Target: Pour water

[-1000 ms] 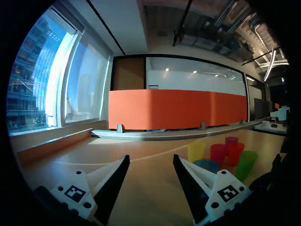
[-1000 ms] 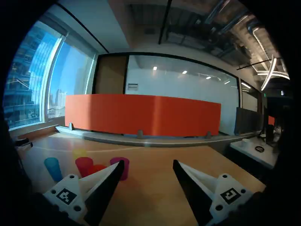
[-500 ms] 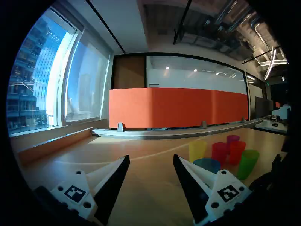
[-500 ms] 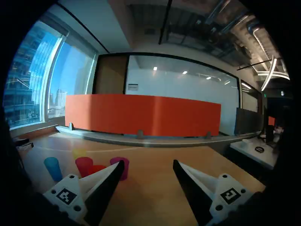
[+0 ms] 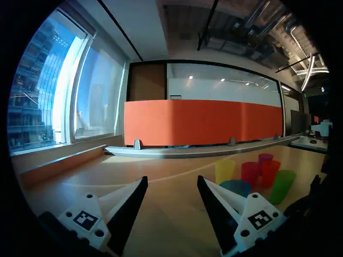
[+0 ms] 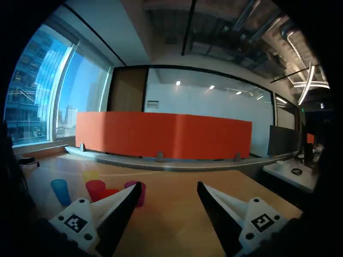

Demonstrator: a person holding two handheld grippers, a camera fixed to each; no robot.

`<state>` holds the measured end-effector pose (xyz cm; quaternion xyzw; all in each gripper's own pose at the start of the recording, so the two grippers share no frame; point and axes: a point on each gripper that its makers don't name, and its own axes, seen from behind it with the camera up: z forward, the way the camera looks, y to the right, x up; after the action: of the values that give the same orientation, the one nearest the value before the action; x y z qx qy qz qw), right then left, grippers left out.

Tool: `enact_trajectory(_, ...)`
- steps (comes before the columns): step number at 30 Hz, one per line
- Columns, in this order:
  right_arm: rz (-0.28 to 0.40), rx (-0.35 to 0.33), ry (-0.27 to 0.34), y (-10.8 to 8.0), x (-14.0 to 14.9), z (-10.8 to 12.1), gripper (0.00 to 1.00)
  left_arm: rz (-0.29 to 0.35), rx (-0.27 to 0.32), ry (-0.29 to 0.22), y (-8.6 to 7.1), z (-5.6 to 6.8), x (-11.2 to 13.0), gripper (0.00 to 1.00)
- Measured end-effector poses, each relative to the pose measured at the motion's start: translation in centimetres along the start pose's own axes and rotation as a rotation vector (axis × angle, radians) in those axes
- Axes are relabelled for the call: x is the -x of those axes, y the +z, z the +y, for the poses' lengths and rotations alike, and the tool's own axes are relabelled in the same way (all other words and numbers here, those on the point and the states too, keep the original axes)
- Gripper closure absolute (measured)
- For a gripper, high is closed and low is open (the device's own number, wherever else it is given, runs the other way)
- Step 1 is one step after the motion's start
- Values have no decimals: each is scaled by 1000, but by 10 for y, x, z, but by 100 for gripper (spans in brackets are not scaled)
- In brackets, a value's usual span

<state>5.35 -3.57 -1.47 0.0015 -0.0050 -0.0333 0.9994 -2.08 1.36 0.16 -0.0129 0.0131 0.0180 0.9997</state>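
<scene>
Tipping up slightly on the right side since half a second ago, leaving the orange divider (image 6: 163, 132) sitting lower in the right gripper view; holding steady on the left. Working over a wide wooden table (image 5: 171, 214) running back to that divider, with tall windows (image 5: 51, 98) off to one side. Holding the left gripper (image 5: 172, 177) spread wide above the tabletop, pinching nothing; holding the right gripper (image 6: 169, 183) spread just as wide, also gripping nothing. Looking in the left gripper view at upright plastic cups clustered close together, right of the fingers: green cup (image 5: 281, 186), orange-red cup (image 5: 269, 172), red cup (image 5: 249, 172), yellow cup (image 5: 224, 170), magenta cup (image 5: 264, 157) peeking over from behind, and blue cup (image 5: 235, 187) nearest, its lower part cut off behind the right finger. Failing to make out any water inside: mouths showing nearly edge-on. Finding the same cluster low at left in the right gripper view, with the orange-red and magenta cups partly hidden behind the left finger.
</scene>
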Motion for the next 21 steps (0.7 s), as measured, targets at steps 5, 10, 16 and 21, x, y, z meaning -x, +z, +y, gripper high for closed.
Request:
enact_trajectory(5,23,1,-12,2,2,4,0,0,0,0,0,0,0,15)
enact_trajectory(10,58,1,6,4,-2,5,0,0,0,0,0,0,0,15)
enact_trajectory(16,79,-9,53,8,3,5,0,0,0,0,0,0,0,15)
enact_trajectory(21,82,-7,42,10,15,7,0,0,0,0,0,0,0,15)
